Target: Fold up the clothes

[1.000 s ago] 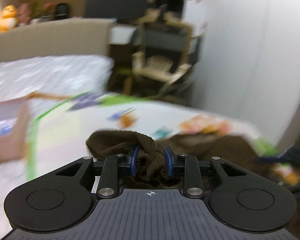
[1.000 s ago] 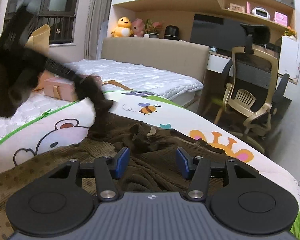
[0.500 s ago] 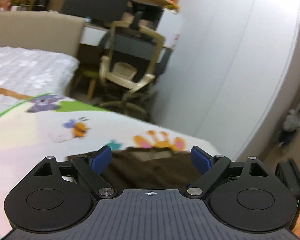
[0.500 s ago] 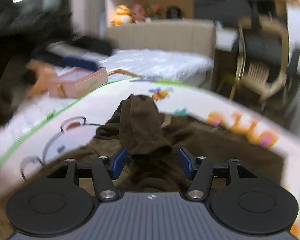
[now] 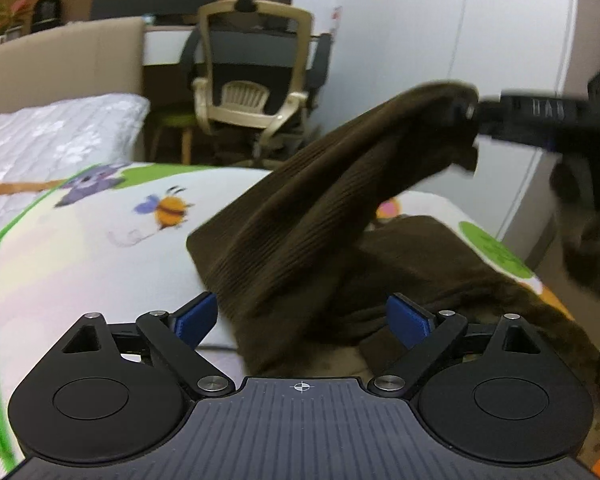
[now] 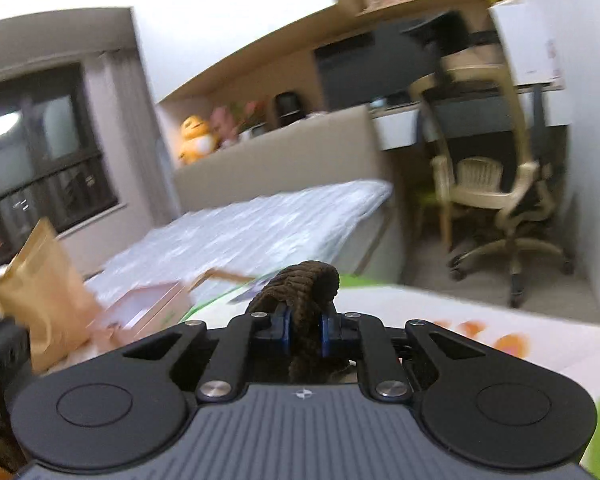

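While right claw (image 6: pixel 304 330) pinches sweater (image 5: pixel 320 216), hem blurred.

Cartoon-print bed cover (image 5: pixel 80 248), brown garment (image 5: pixel 420 264) lying on it

Ribbed brown knit garment (image 5: pixel 308 216), matt black plastic gripper (image 6: pixel 304 330)

The left gripper (image 5: pixel 302 316) has a matte black body — two rounded lobes, each with a shallow circular recess, flanking a dark ribbed centre plate marked with a small white crosshair. Black linkage bars carry silver screws at their pivots, and triangular cut-outs open in the outer arms. Its fingers (image 5: pixel 196 316) end in blue pads. The right gripper (image 6: pixel 304 330) is built alike — same lobes, ribbed plate, white mark, silver screws and blue pads (image 6: pixel 283 326).
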### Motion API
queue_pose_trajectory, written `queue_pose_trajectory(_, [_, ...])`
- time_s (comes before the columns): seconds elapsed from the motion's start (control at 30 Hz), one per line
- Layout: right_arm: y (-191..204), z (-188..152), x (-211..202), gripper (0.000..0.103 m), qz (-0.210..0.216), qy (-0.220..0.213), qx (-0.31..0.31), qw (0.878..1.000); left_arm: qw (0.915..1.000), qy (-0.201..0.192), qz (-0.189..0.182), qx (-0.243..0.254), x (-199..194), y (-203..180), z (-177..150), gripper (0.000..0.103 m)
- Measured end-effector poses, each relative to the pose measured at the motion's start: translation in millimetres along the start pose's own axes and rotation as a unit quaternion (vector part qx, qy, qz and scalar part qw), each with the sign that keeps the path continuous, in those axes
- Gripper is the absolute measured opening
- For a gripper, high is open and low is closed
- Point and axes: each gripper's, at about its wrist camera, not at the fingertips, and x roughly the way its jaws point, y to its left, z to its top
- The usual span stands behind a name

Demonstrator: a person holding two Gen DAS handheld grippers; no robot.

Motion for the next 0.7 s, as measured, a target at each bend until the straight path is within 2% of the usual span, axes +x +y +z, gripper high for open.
queue_pose_trajectory(0.07, [-26, 0, -9, 0.013, -0.018, 0.021, 0.022, 0.999, 0.9998, 0.010, -0.010, 0.016, 7, -11, 0, 0.097])
queue_pose_trajectory(0.13, [-54, -16, -6, 0.014, -0.064, 0.058, 0.038, 0.996, 0.9990, 0.029, -0.016, 0.032, 15, -20, -2, 0.097])
queue_pose_trajectory(0.2, [-75, -37, -2, 0.018, -0.104, 0.091, 0.040, 0.990, 0.9978, 0.049, -0.015, 0.043, 25, -26, -5, 0.097])
queue_pose_trajectory(0.27, [-95, -58, 3, 0.030, -0.144, 0.125, 0.043, 0.981, 0.9968, 0.064, -0.006, 0.047, 31, -29, -7, 0.097])
queue_pose_trajectory(0.3, [-99, -66, 2, 0.033, -0.155, 0.125, 0.040, 0.979, 0.9965, 0.068, -0.001, 0.048, 32, -30, -7, 0.097])
queue_pose_trajectory(0.4, [-95, -69, -10, 0.039, -0.157, 0.093, 0.004, 0.983, 0.9972, 0.057, 0.005, 0.047, 27, -30, 0, 0.097])
queue_pose_trajectory(0.5, [-70, -59, -19, 0.044, -0.146, 0.051, -0.056, 0.986, 0.9987, 0.031, -0.005, 0.040, 24, -29, 15, 0.097])
queue_pose_trajectory(0.57, [-54, -53, -22, 0.057, -0.135, 0.027, -0.096, 0.986, 0.9991, 0.021, -0.026, 0.026, 28, -30, 23, 0.097])
queue_pose_trajectory(0.6, [-50, -49, -22, 0.059, -0.123, 0.023, -0.097, 0.987, 0.9988, 0.021, -0.042, 0.014, 34, -31, 25, 0.097])
queue_pose_trajectory(0.7, [-58, -42, -13, 0.060, -0.085, 0.047, -0.053, 0.994, 0.9957, 0.030, -0.083, -0.026, 58, -30, 27, 0.097])
